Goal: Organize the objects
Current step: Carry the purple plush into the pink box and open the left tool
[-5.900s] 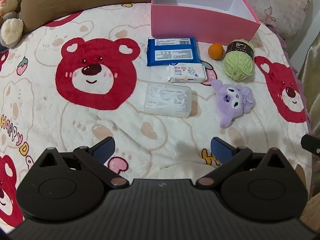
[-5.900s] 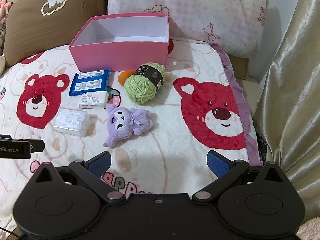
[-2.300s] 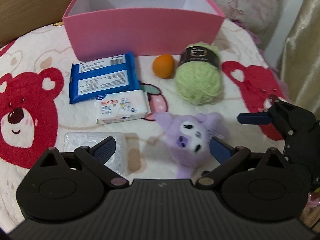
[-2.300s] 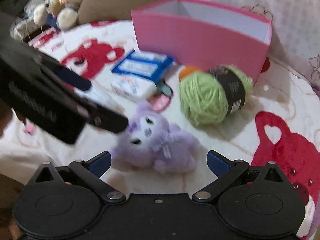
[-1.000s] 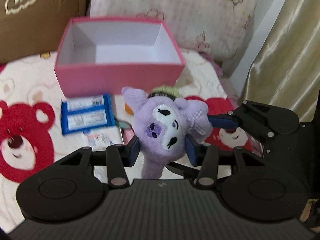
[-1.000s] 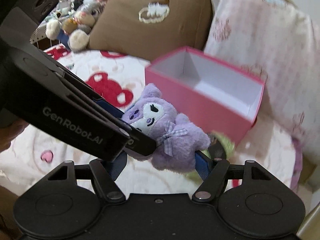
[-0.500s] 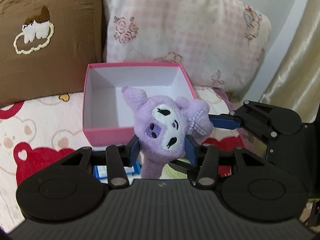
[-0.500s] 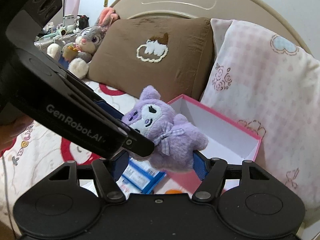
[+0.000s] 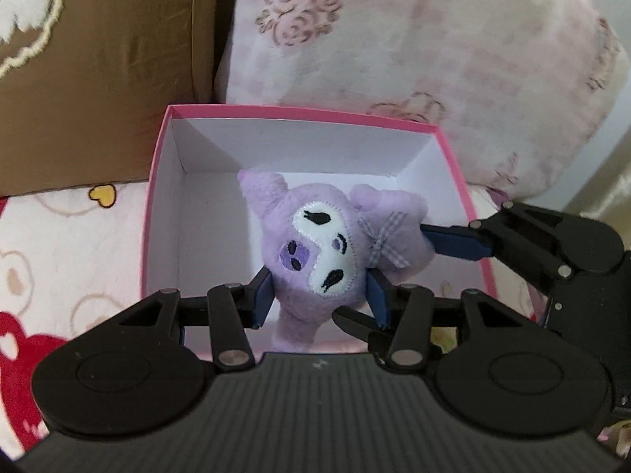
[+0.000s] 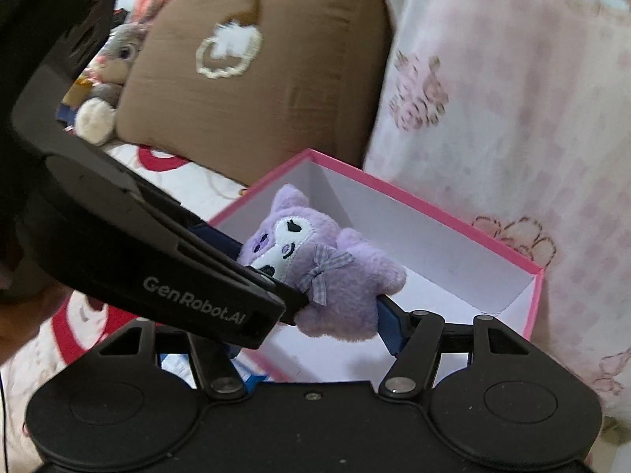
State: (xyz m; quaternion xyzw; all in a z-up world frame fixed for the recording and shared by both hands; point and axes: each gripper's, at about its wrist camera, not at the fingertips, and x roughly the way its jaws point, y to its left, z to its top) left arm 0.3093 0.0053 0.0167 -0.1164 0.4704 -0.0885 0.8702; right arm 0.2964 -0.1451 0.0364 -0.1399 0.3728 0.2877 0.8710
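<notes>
A purple plush toy (image 9: 319, 252) with a white face and a checked bow is held by both grippers above the open pink box (image 9: 157, 181), whose white inside holds nothing else. My left gripper (image 9: 319, 299) is shut on the toy's head end. My right gripper (image 10: 315, 335) is shut on its body (image 10: 339, 287); its blue finger also shows in the left wrist view (image 9: 453, 242). The box also shows in the right wrist view (image 10: 453, 216). The left gripper body (image 10: 138, 236) crosses the right wrist view and hides the right gripper's left finger.
A brown pillow (image 9: 98, 79) and a pink patterned pillow (image 9: 414, 51) stand right behind the box. The bear-print blanket (image 9: 59, 244) lies to the left. A blue packet (image 10: 173, 366) peeks out below the left gripper. A grey bunny toy (image 10: 114, 63) sits far left.
Both grippers carried the plush toy forward and lower, so it now hangs over the inside of the pink box. Both remain shut on it.
</notes>
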